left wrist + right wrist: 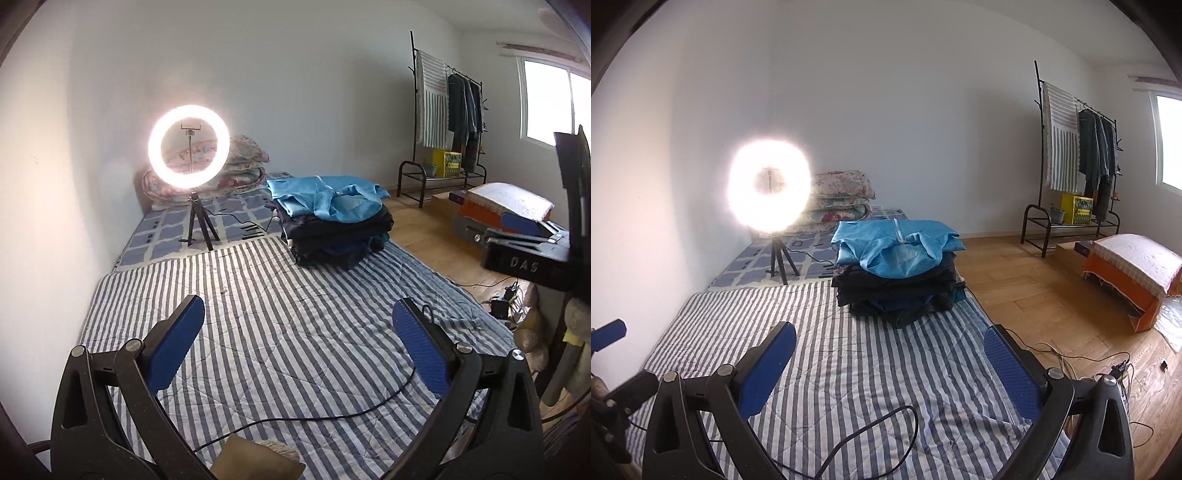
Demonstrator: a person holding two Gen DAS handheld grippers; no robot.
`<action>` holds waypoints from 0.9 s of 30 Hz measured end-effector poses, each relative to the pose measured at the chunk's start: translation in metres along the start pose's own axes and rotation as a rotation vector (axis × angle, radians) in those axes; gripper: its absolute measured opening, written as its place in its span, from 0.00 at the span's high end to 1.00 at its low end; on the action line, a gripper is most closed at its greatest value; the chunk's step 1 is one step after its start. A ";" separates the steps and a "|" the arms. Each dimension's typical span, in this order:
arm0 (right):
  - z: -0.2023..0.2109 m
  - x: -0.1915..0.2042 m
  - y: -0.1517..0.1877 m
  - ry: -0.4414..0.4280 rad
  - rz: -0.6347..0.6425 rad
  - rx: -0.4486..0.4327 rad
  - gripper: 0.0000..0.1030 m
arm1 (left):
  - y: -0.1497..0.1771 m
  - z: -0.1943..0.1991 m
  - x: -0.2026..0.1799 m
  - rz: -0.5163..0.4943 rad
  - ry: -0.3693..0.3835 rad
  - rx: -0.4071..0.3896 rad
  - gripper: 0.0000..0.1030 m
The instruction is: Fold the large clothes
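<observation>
A pile of folded dark clothes [340, 240] stands at the far right of the striped bed cover [280, 317], with a crumpled light blue garment [325, 197] on top. The pile [897, 291] and the blue garment [897, 247] also show in the right wrist view. My left gripper [298, 314] is open and empty above the striped cover, well short of the pile. My right gripper [890, 341] is open and empty, also short of the pile. A fingertip of the left gripper [607, 334] shows at the left edge of the right wrist view.
A lit ring light on a tripod [189, 147] stands at the back left, in front of stacked floral quilts [243, 162]. A black cable [332, 417] lies across the cover. A clothes rack [1075, 158], an orange covered box [1134, 273] and floor cables [1108, 365] are to the right.
</observation>
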State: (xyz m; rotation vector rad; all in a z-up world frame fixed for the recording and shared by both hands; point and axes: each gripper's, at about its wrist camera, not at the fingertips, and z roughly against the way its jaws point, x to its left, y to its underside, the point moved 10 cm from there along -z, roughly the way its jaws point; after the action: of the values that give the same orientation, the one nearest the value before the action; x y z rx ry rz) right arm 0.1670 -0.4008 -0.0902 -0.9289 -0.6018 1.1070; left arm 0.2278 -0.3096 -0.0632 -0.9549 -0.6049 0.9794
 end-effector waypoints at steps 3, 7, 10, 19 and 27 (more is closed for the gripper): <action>-0.001 0.003 0.001 0.004 0.018 0.000 0.00 | 0.000 0.000 0.000 0.004 0.006 0.004 0.00; -0.001 0.006 0.002 0.002 0.027 0.001 0.00 | 0.001 0.001 -0.001 0.008 0.010 0.004 0.00; -0.001 0.007 0.003 0.009 0.034 0.001 0.00 | 0.001 0.001 0.000 0.006 0.008 0.005 0.00; 0.000 0.002 0.002 0.013 0.026 -0.005 0.00 | 0.002 -0.003 0.001 0.014 0.004 0.015 0.00; 0.000 0.000 0.002 0.012 0.020 -0.003 0.00 | 0.001 0.000 0.000 0.011 -0.004 0.008 0.00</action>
State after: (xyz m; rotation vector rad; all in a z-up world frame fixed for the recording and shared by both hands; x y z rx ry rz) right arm 0.1659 -0.4006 -0.0921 -0.9456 -0.5862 1.1182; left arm 0.2271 -0.3091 -0.0644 -0.9506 -0.5988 0.9932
